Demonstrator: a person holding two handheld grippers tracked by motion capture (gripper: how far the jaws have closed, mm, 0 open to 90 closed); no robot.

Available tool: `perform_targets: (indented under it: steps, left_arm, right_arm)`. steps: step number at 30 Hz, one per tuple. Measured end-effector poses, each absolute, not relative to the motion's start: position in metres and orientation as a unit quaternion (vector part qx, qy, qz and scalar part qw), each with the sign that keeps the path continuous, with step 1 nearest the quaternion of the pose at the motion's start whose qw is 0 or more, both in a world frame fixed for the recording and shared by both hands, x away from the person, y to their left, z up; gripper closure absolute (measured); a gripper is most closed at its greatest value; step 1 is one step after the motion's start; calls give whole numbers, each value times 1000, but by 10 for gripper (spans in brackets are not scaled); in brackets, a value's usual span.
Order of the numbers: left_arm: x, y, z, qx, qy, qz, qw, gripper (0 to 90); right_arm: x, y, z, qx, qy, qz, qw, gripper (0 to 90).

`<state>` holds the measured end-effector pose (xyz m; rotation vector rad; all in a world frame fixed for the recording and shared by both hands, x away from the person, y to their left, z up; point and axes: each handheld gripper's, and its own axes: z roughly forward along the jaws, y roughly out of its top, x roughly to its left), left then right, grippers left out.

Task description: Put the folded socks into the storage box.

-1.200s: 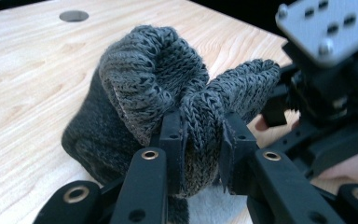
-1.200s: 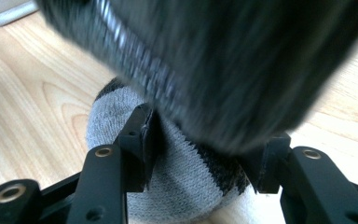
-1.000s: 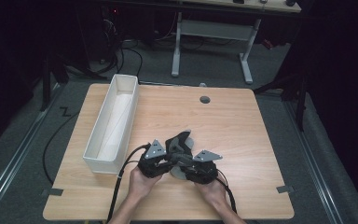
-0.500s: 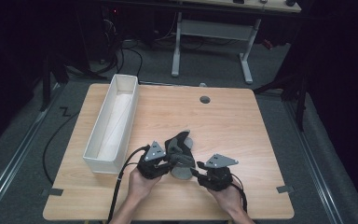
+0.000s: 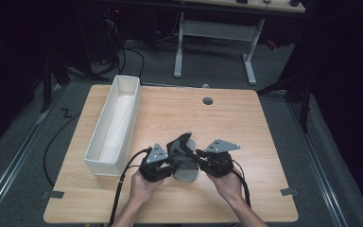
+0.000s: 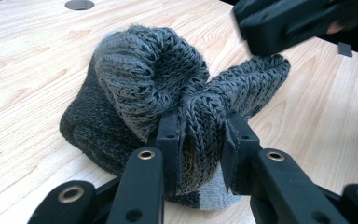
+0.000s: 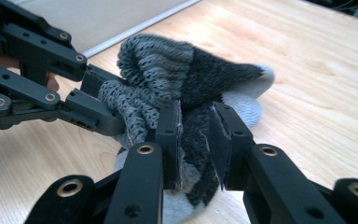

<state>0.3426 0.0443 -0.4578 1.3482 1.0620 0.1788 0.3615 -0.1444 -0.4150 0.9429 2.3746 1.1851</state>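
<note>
**Grey knit sock pinched from both sides**

High view: the sock (image 5: 185,156) sits near the table's (image 5: 246,123) front edge, and the right gripper (image 5: 202,158), drawn back earlier, has returned to it.

Left gripper view: the left gripper (image 6: 200,140) clamps the cuff.

Right gripper view: its jaws have just been closing and now pinch the dark knit.

A grey knitted sock (image 5: 183,158) lies bunched on the tabletop (image 5: 246,123), well to the right of the long white box (image 5: 116,124) and nearer the front edge than the box's middle. Its ribbed cuff (image 6: 149,70) is mid-grey and stands up, folded over and gaping open. The body (image 7: 214,77) is darker charcoal, and the pale grey toe (image 7: 254,100) rests flat on the wood.
</note>
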Motion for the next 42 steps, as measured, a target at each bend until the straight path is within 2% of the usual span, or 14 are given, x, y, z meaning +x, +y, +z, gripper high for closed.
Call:
perform_targets:
  steps: [8,21,28,33,36,42]
  left_arm:
    - [338,44,-457,599,459,68,652,672]
    - [332,48,-454,585,458,15,669,503]
    - [325,41,-457,600,454,28,658,500]
    - [323,38,-464,600,459,36,654,504]
    - [321,38,-467,602,459,42,652,503]
    - [320,37,-473,605,463,49,647,494]
  right_arm:
    - [358,-141,-423,317,844,404,154,735]
    - [347,-143,-442,297,859,390,147,732]
    - [347,-139,-454,292,870,371,142,726]
    - [342,-147,-451,291,864,387,142,622]
    - [332,-152,-437,276,855,401,179,539]
    - [338,-144,-408,266,837,427,215,485]
